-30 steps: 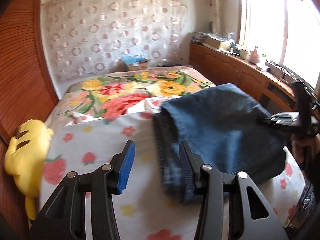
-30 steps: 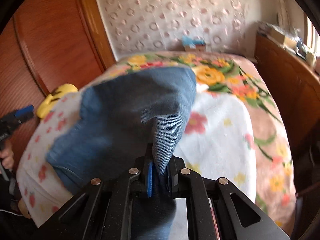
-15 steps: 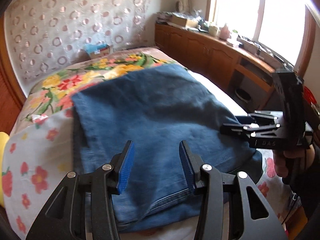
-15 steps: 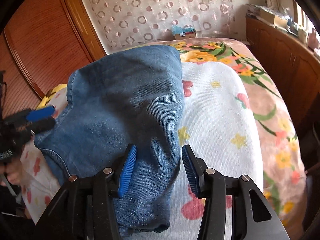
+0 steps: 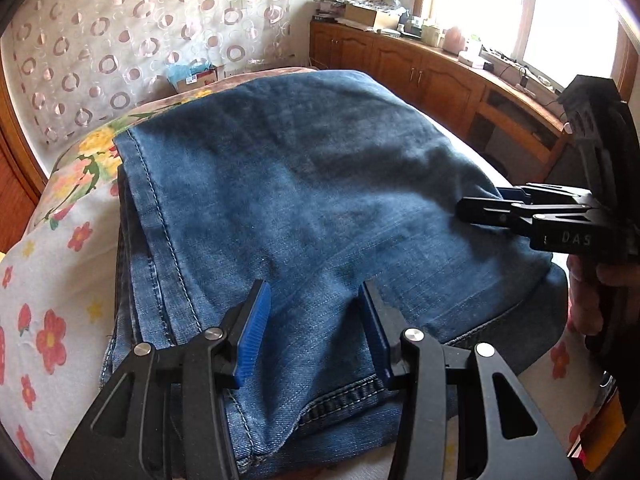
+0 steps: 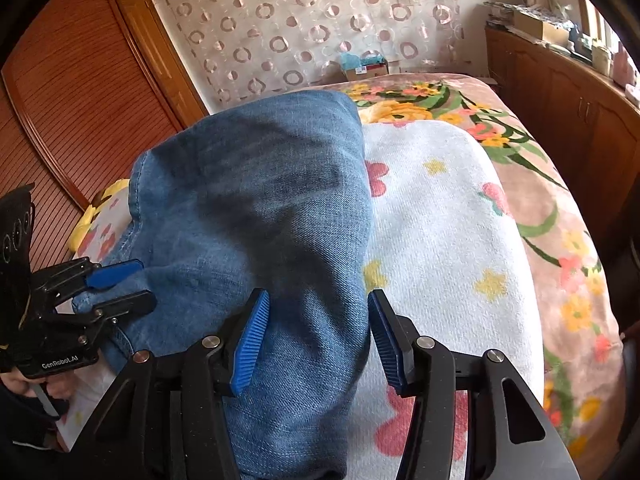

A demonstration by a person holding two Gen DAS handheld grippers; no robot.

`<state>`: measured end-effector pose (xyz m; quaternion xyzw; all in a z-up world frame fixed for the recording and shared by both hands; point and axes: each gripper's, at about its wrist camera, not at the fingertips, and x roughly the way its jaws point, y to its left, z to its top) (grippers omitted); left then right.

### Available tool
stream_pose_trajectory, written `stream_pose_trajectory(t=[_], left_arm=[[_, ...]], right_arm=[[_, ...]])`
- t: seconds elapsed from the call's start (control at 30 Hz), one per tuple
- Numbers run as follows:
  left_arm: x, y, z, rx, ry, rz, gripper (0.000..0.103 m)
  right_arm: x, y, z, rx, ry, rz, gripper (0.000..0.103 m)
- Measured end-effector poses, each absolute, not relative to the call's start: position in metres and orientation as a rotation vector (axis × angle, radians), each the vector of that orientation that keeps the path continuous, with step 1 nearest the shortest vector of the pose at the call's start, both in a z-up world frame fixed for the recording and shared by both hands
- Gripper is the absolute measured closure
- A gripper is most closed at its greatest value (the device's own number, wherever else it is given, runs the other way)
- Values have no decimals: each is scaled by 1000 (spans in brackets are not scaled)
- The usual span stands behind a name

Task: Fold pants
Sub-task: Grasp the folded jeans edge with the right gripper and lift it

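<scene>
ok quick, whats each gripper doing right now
left gripper: open, holding nothing, over the jeans.
right gripper: jaws opening, jeans fold between them, not gripped.

Pants on bed (folded)

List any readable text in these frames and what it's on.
"GenRobot.AI": on the body of the left gripper, seen in the right wrist view.
"DAS": partial lettering on the body of the right gripper, seen in the left wrist view; the rest is cut off.
Box by the far wall: has a printed label, too small to read.
Jeans: no visible text.
</scene>
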<state>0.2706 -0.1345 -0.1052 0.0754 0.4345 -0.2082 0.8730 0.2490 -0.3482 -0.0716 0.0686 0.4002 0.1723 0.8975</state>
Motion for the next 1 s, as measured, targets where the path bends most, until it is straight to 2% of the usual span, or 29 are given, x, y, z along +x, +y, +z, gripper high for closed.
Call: stream_pose_trajectory(t=[0.17, 0.3, 0.43, 0.63, 0.73, 1.0], left_arm=[[271, -136, -106, 155, 905, -435, 56], [271, -132, -106, 152, 904, -437, 56], [272, -132, -106, 151, 903, -440, 56], [272, -131, -107, 150, 900, -439, 56], [270, -133, -106, 158, 897, -422, 56], [267, -95, -77, 66, 861, -378, 56]], right_arm=[[248, -348, -72, 136, 822, 357, 50], [248, -351, -71, 143, 821, 364, 57], [247, -351, -71, 133, 815, 363, 59], [247, -353, -69, 165, 810, 399, 83], [245, -358, -54, 231, 777, 422, 90], [234, -325, -3, 159, 660, 490, 93]])
